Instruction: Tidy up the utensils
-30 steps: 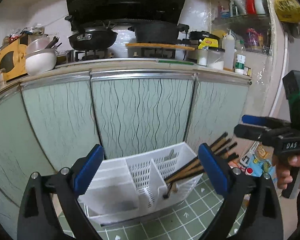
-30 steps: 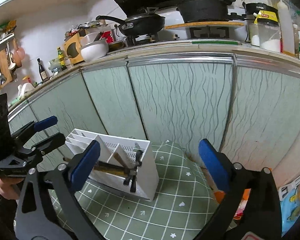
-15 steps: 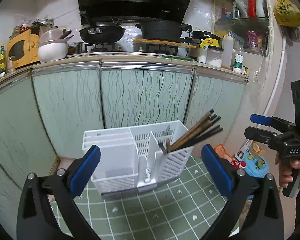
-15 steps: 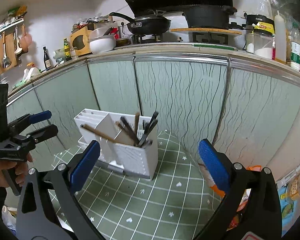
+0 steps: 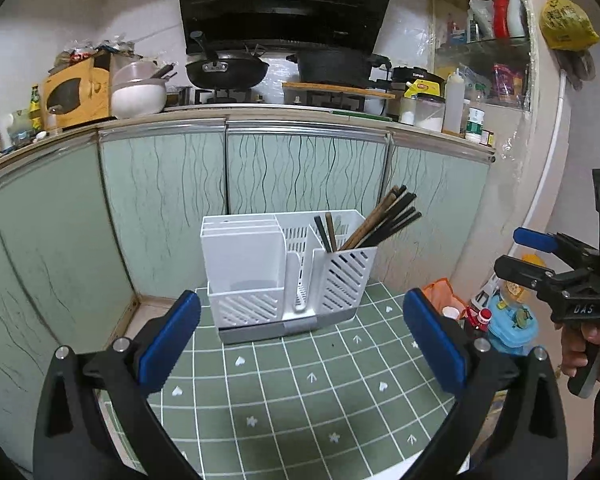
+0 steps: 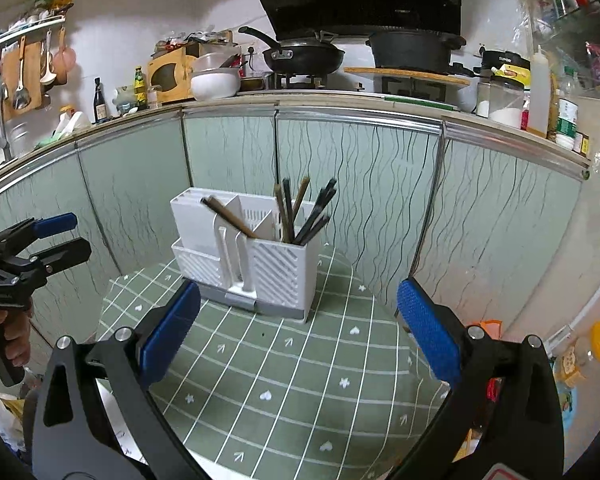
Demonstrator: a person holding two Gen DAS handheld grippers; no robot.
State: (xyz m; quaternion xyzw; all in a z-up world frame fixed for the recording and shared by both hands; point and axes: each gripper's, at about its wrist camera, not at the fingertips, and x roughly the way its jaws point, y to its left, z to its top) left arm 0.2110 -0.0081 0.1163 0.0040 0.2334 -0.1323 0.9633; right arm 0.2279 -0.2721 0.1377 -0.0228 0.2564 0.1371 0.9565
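Observation:
A white slotted utensil holder [image 5: 288, 272] stands upright at the far edge of a green patterned table [image 5: 300, 392]. Several dark and wooden chopsticks [image 5: 384, 216] lean out of its right compartment. In the right wrist view the holder [image 6: 248, 256] shows the chopsticks [image 6: 304, 212] fanned out, one lying across toward the left compartment. My left gripper [image 5: 300, 344] is open and empty, in front of the holder. My right gripper [image 6: 296, 340] is open and empty too. It also shows at the right of the left wrist view [image 5: 540, 256].
Green cabinet doors [image 5: 300, 184] stand right behind the table. The counter above holds a wok [image 5: 226, 68], a pot [image 5: 334, 68], a bowl [image 5: 138, 98] and jars. Bottles and a blue toy [image 5: 512, 324] sit low at the right.
Both grippers drew back and rose from the holder, which now stands upright on the table instead of tilted. The chopsticks now stand up in its compartment.

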